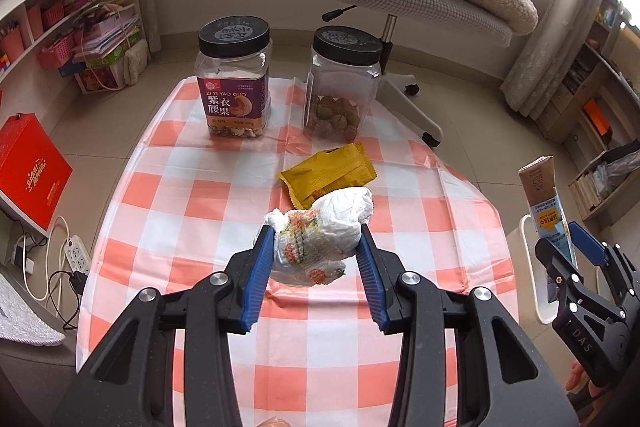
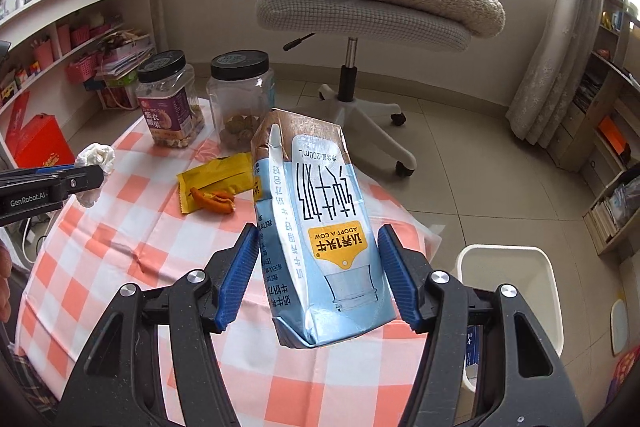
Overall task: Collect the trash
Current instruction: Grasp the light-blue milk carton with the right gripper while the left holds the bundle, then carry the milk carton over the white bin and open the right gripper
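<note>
A checked table (image 1: 208, 195) stands before a chair (image 2: 360, 15). The left gripper (image 1: 318, 241) clamps crumpled paper (image 1: 320, 231); the right gripper (image 2: 318, 247) clamps a milk carton (image 2: 316, 227).

Tiled floor (image 1: 476, 107), office chair (image 2: 360, 15), shelves (image 1: 60, 27), curtained window (image 2: 560, 7)

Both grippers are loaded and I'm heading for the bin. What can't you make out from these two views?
- White bin, right wrist view: inside hidden by its rim and the right gripper holding the milk carton.
- Orange peel: hidden in the left wrist view behind the crumpled wrapper held by the left gripper.
- Yellow packet: print too small; full or empty unclear.
</note>
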Action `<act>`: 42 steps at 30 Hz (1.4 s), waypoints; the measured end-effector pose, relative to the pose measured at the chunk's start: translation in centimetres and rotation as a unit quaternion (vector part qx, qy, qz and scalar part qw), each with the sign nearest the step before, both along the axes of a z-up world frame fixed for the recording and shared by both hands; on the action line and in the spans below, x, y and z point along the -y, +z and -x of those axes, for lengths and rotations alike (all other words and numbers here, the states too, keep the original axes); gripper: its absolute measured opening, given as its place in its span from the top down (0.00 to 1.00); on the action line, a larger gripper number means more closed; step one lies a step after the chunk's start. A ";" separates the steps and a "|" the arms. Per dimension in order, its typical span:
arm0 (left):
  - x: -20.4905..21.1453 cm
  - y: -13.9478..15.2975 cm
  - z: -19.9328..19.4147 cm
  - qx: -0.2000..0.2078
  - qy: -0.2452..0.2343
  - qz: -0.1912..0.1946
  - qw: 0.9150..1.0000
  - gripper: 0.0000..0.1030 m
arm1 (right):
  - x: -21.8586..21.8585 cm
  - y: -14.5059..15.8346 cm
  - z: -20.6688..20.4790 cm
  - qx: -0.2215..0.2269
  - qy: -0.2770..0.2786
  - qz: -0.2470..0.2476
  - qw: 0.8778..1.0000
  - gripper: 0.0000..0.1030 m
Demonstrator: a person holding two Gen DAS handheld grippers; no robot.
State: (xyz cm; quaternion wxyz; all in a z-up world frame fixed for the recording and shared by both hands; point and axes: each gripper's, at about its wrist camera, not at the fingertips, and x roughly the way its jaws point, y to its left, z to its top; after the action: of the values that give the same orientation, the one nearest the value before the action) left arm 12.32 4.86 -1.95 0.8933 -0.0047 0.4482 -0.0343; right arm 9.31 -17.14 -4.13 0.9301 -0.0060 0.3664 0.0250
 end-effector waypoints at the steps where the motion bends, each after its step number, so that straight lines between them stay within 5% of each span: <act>1: 0.3 -0.1 0.0 0.000 -0.003 -0.002 1.000 0.60 | 0.6 -0.3 0.1 -0.002 -0.007 -0.002 1.000 0.44; 23: 8.4 -3.4 0.1 -0.020 -0.070 -0.031 0.997 0.60 | 12.8 -0.7 1.2 0.005 -0.151 -0.029 0.988 0.43; 36: 13.3 -4.5 1.0 -0.022 -0.110 -0.037 0.993 0.60 | 22.4 -3.9 2.1 -0.048 -0.284 -0.034 0.957 0.42; 42: 17.3 -5.2 2.0 -0.032 -0.148 -0.017 0.988 0.60 | 25.2 -3.9 3.9 -0.049 -0.327 -0.020 0.944 0.13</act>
State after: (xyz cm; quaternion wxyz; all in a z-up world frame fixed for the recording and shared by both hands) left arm 10.32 -12.44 -7.15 0.8637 0.0762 0.4725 -0.1584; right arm 5.45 -42.38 -8.05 0.8680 0.1335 0.3929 -0.2728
